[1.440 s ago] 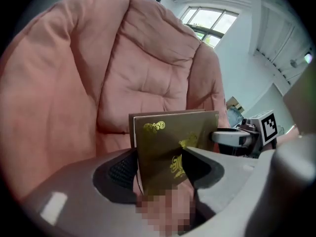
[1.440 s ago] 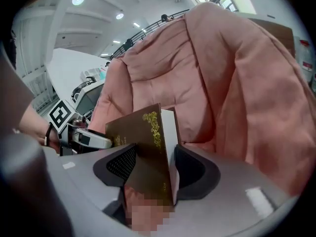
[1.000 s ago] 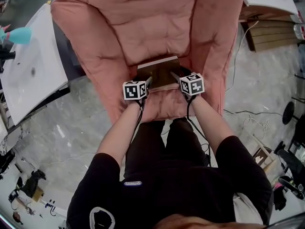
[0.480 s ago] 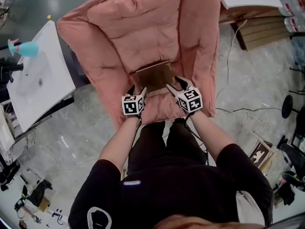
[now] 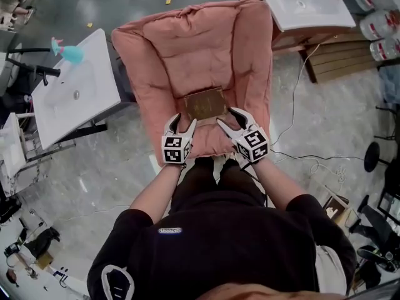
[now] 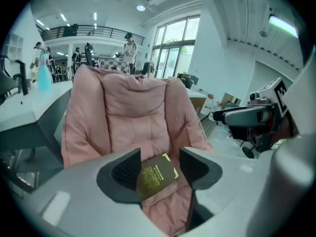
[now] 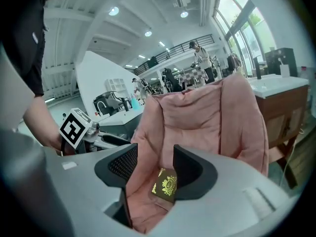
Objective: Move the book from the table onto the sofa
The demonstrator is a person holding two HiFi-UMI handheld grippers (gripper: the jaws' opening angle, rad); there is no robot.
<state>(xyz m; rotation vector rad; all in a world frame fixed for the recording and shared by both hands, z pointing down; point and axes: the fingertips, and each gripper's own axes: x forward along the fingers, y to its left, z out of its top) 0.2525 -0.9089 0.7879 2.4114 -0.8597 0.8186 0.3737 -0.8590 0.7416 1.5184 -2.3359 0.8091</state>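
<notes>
The dark brown book (image 5: 204, 103) with a gold emblem lies flat on the seat of the pink sofa (image 5: 194, 49). My left gripper (image 5: 181, 122) is open at the seat's front edge, just short of the book's near left corner. On the other side, my right gripper (image 5: 228, 117) is also open, by the near right corner. Neither touches the book. Between the open jaws of the left gripper (image 6: 159, 157) I see the book (image 6: 157, 174) on the cushion. The right gripper (image 7: 154, 164) frames the book (image 7: 165, 185) the same way.
A white table (image 5: 75, 95) with a light blue object (image 5: 70, 54) stands left of the sofa. A wooden cabinet with a white top (image 5: 306, 5) and bottles (image 5: 381, 24) are at the upper right. Cables (image 5: 306, 156) trail on the floor to the right.
Both grippers have drawn back from the book's front corners toward the person, and the book stays on the seat. The head view has pulled back too.
</notes>
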